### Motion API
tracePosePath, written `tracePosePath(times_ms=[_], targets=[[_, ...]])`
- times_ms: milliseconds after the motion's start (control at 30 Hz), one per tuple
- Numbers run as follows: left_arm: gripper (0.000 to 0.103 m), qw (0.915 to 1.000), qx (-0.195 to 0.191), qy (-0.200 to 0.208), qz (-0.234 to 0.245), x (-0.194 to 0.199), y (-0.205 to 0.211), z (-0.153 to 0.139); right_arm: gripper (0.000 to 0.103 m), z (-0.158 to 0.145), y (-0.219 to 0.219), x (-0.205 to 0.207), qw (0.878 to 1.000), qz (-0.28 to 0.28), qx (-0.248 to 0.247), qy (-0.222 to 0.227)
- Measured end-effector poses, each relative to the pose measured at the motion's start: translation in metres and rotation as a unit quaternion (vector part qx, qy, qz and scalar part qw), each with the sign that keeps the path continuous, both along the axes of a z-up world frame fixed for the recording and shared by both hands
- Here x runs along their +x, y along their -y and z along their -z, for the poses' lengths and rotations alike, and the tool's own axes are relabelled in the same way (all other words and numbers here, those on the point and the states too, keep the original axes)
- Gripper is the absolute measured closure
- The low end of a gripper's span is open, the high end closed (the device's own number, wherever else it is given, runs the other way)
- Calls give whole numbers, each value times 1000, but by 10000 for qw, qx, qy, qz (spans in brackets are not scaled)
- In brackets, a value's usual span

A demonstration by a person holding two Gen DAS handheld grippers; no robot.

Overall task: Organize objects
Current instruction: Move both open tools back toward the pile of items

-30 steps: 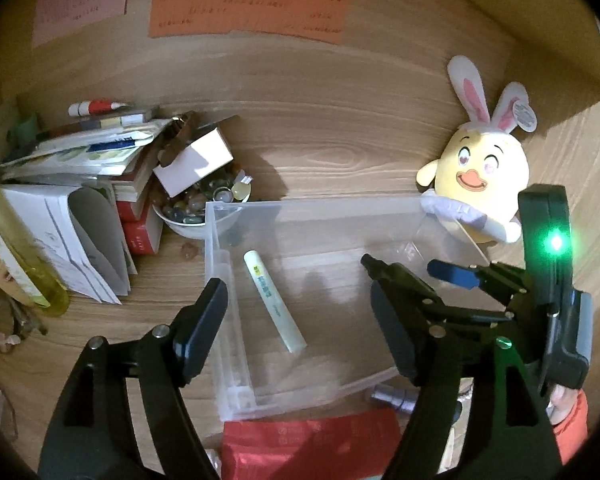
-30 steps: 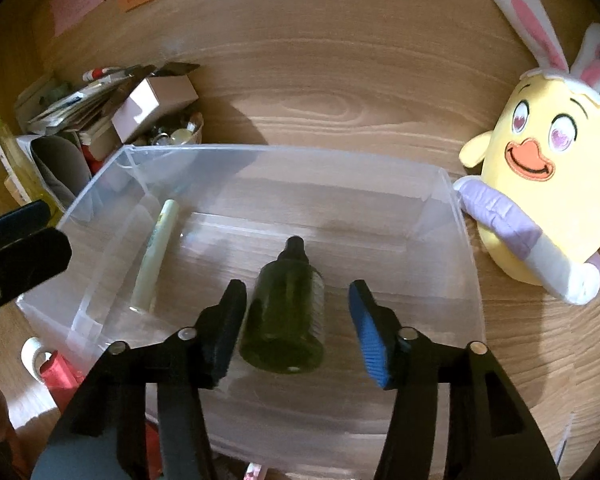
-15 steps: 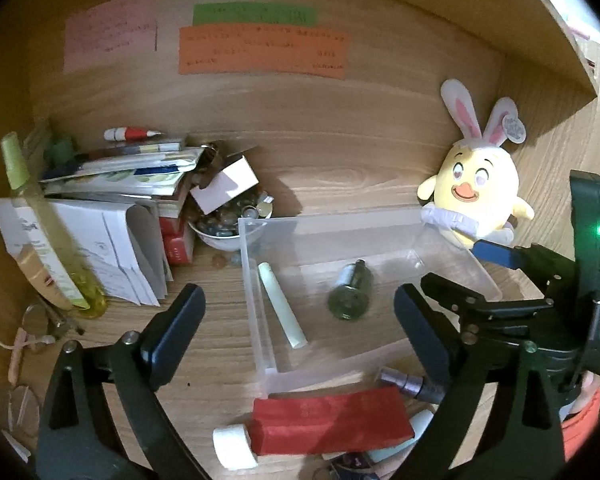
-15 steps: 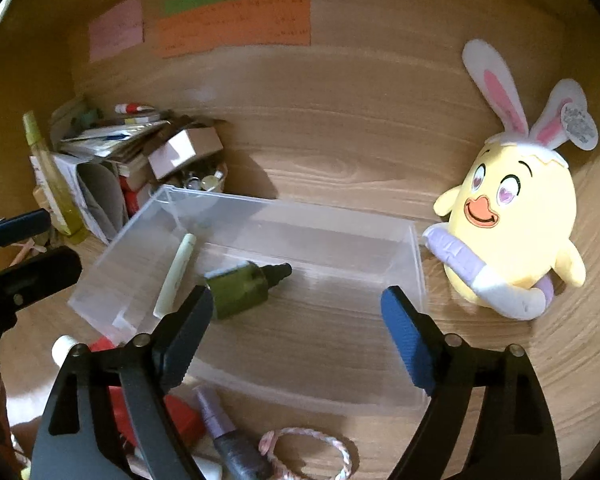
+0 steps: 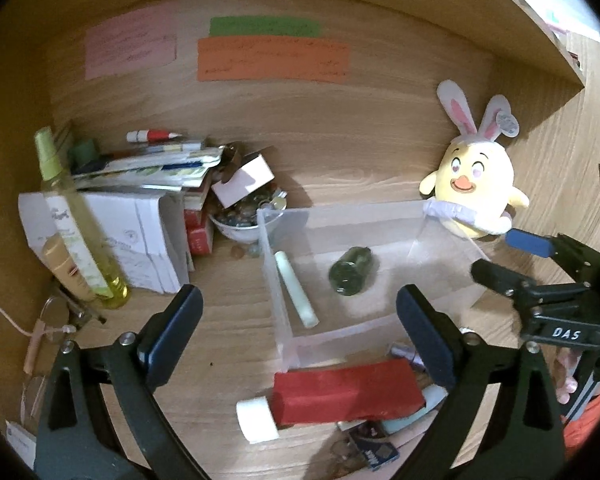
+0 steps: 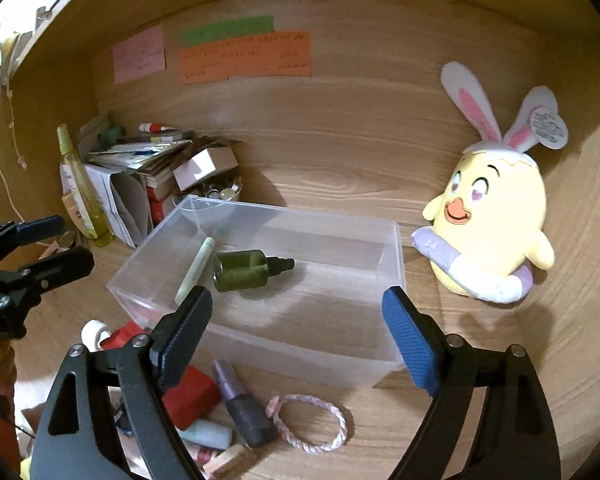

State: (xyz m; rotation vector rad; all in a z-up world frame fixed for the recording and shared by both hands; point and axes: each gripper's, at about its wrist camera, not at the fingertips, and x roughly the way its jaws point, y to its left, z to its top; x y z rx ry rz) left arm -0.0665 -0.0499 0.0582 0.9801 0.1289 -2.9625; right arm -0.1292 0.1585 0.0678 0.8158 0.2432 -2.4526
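Lipstick (image 6: pixel 242 408): lying just below the right claw (image 6: pixel 296 334), near its left finger, outside the bin (image 6: pixel 396 264). Likely light, rigid, smooth; pinch mid-barrel. Both claws spread, empty; left claw (image 5: pixel 296 332) likewise.

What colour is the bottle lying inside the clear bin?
Dark olive green with a black cap; the bottle shows best in the right wrist view.
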Motion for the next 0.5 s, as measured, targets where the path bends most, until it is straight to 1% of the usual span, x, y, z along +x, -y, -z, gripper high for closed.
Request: tracePosePath(times_ms=[233,400,500], targets=[[4,9999,44,83,-82,12,12,12,18,8,-7,14,9998,93,112,-142],[4,9995,184,235,-81,18,20,25,17,17,-8,22,9995,121,252,-160],[4,9993,147,322,-111,21,22,34,17,21,-10,24,9995,145,272,-117]])
